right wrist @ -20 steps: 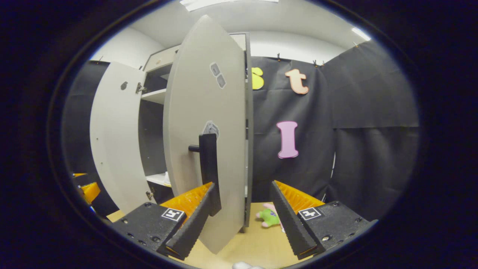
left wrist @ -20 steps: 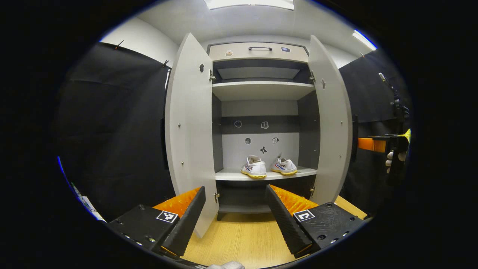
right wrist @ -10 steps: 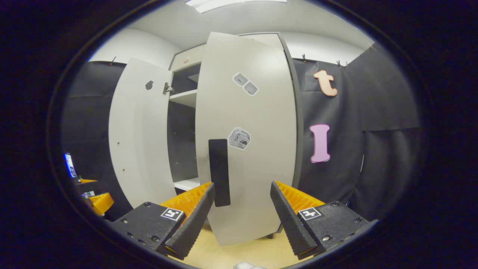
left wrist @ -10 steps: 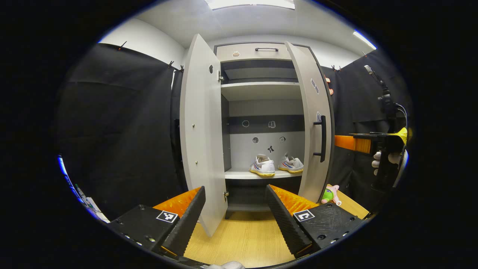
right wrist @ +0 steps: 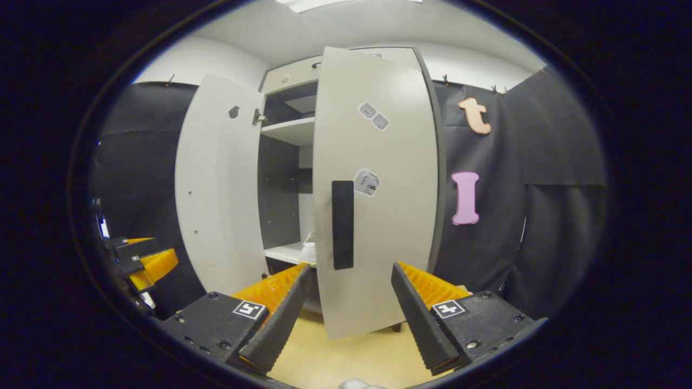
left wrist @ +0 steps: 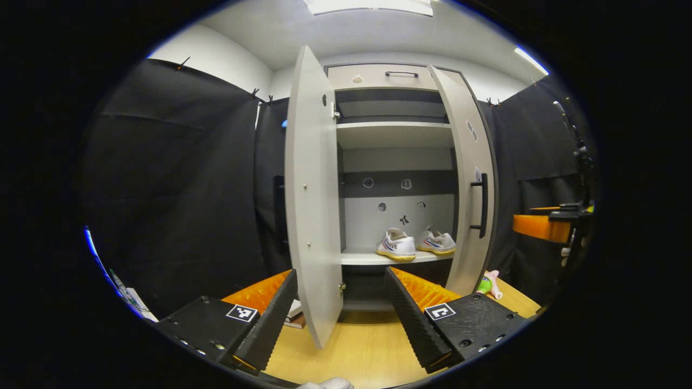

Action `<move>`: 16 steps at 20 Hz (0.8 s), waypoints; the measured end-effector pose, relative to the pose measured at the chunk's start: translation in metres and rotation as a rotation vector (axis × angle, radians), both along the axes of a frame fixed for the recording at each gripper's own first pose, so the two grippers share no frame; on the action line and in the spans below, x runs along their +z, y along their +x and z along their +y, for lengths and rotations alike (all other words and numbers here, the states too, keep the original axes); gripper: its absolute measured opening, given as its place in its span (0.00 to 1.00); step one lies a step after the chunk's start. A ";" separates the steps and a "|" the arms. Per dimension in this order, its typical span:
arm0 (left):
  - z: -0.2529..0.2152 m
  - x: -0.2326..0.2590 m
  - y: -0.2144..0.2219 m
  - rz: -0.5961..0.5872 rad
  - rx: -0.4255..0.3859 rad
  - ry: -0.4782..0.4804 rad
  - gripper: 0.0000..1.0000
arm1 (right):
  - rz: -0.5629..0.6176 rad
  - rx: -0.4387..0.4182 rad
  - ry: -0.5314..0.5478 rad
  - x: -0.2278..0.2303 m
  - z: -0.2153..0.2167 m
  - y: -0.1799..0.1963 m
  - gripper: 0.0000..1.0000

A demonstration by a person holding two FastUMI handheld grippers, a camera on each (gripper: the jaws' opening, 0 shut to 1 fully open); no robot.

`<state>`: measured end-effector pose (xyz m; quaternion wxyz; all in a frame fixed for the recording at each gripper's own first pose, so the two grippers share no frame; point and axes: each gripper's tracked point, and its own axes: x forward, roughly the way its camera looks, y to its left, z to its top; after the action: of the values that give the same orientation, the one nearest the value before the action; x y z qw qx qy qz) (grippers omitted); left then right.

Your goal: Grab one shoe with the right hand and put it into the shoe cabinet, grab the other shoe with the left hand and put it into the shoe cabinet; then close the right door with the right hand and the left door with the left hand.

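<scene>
Since 1.0 s ago the right door [right wrist: 378,189] has swung mostly shut, half hiding 2 shoes [left wrist: 415,244]; left gripper [left wrist: 340,316] and right gripper [right wrist: 346,310] gape, released.

Landmark: the shoe cabinet [left wrist: 397,135]. Two shoes [left wrist: 397,244] [left wrist: 437,242] stood side by side on its lower shelf [left wrist: 378,257], toward the right. The left door [left wrist: 313,194] stood wide open before it; the right door [left wrist: 470,183] was partly closed. A small toy [left wrist: 486,283] lay on the floor [left wrist: 362,346] just right of the right door.
</scene>
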<state>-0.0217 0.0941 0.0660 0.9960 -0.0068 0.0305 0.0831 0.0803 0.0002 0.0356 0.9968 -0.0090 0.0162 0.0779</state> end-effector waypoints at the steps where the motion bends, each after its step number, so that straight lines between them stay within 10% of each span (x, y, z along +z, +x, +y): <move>1: 0.012 0.002 0.003 -0.007 0.009 0.002 0.96 | 0.009 -0.008 -0.002 -0.005 0.003 -0.005 0.97; 16: 0.162 0.018 0.082 -0.058 0.189 0.086 0.96 | 0.144 -0.109 0.018 -0.067 0.017 -0.074 0.97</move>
<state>0.0607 0.2557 0.0835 0.9836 0.0305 -0.0027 0.1779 0.0066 0.0175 -0.0316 0.9958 0.0065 0.0875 0.0243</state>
